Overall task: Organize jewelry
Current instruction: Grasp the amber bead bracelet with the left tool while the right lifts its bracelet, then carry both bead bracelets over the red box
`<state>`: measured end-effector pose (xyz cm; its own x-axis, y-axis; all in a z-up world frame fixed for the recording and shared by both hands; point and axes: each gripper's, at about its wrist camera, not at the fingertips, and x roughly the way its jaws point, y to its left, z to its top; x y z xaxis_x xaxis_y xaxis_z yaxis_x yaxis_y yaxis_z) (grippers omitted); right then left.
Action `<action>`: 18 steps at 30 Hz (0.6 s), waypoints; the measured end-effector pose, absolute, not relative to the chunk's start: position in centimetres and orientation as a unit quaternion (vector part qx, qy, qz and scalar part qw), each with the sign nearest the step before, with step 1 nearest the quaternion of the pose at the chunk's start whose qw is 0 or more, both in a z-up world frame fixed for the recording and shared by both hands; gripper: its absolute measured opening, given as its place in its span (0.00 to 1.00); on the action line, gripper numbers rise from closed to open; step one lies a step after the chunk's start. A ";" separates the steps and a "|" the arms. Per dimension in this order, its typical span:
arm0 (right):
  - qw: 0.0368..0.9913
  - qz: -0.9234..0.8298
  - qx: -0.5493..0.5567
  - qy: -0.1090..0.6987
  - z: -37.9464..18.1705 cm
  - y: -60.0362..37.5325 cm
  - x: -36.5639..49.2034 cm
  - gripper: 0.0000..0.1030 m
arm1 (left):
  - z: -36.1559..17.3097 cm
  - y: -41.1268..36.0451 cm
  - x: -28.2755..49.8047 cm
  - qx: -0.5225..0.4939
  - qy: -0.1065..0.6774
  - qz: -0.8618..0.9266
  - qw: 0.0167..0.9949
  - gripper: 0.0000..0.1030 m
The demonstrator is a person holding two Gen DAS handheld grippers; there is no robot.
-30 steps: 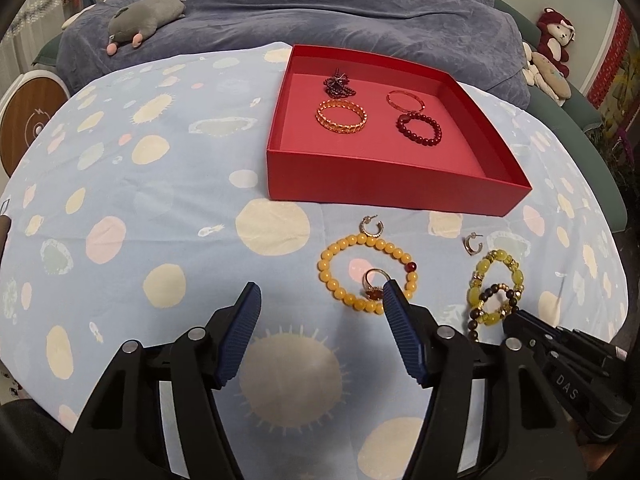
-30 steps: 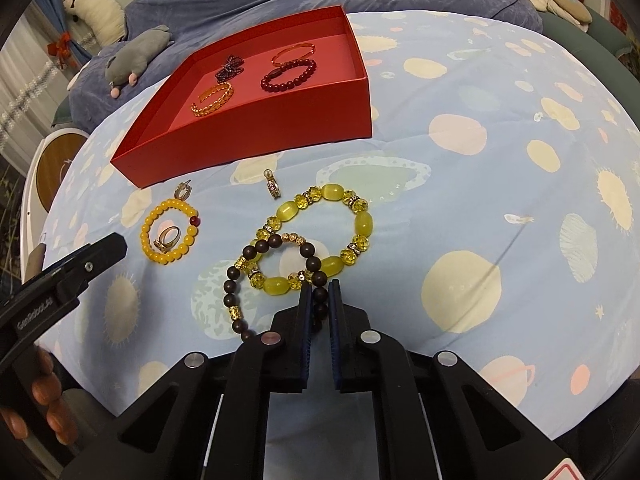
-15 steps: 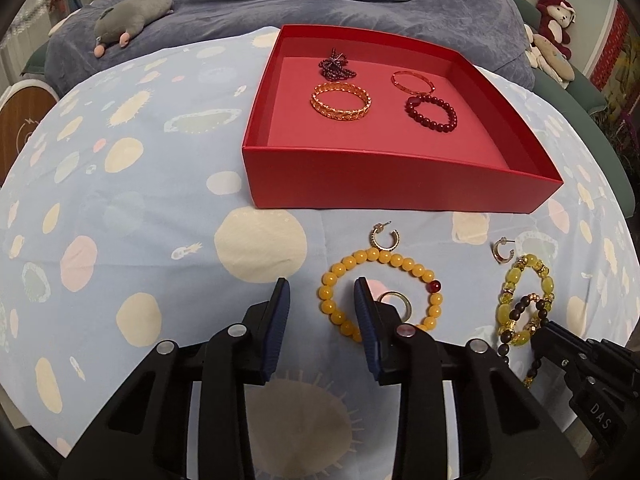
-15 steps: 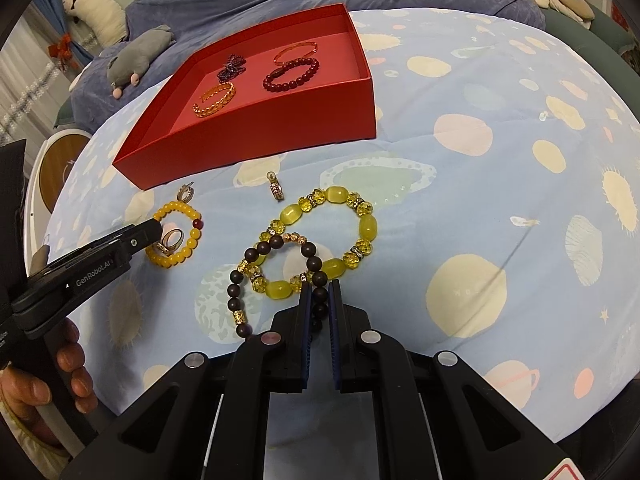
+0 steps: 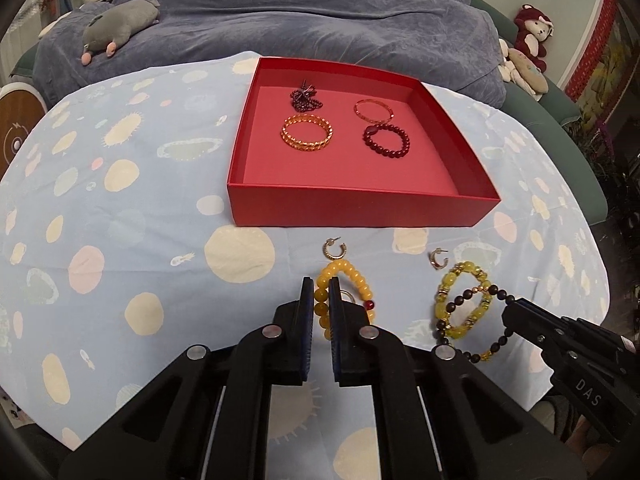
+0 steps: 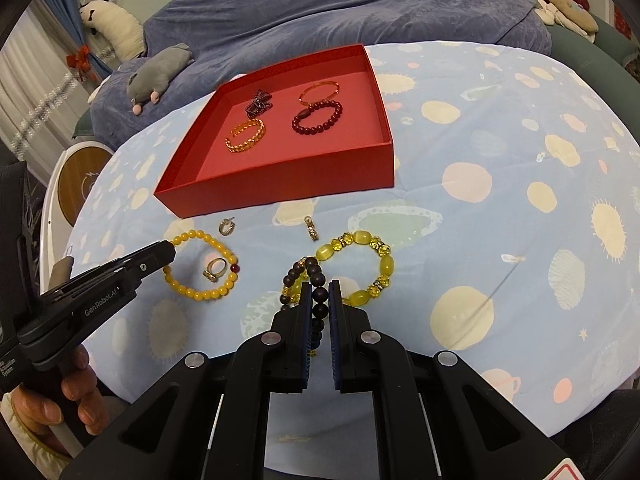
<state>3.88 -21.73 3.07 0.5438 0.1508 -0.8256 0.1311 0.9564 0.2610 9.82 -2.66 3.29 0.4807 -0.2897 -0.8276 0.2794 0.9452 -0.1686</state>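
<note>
A red tray [image 5: 360, 210] [image 6: 280, 192] on the spotted cloth holds several bracelets. My left gripper [image 5: 321, 285] is shut on the left side of the amber bead bracelet [image 5: 352, 274] [image 6: 200, 294], which lies on the cloth with a ring [image 6: 215, 269] inside it. My right gripper [image 6: 320, 286] is shut on the dark bead bracelet [image 6: 316, 280] [image 5: 496, 344], which overlaps a yellow bead bracelet [image 6: 384, 266] [image 5: 448, 284]. Two small hoop earrings [image 5: 334, 249] [image 5: 437, 259] lie in front of the tray.
The round table has a blue spotted cloth [image 5: 120, 240]. Behind it a sofa under a grey-blue blanket [image 5: 320, 12] carries plush toys [image 5: 120, 30]. A round wooden-topped object [image 6: 80, 184] stands at the left.
My left gripper moved forward and closed from wide open onto the amber bead bracelet. My right gripper stayed shut on the dark bead bracelet, hardly moving.
</note>
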 end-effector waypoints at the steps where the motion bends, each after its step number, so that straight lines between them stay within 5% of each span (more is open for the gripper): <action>1: 0.868 0.008 0.144 0.475 3.6 -21.6 3.8 0.07 | 3.8 -2.8 9.6 -0.005 0.481 -0.170 0.860 0.07; 18: 0.900 0.039 0.122 0.417 12.3 -22.3 10.0 0.07 | 13.6 -5.9 12.6 -0.032 0.422 -0.253 0.870 0.07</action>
<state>10.04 -22.33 12.26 0.6484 0.1728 -0.7415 0.0313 0.9670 0.2527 12.63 -5.91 13.57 0.5166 -0.4669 -0.7177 0.4125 0.8702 -0.2692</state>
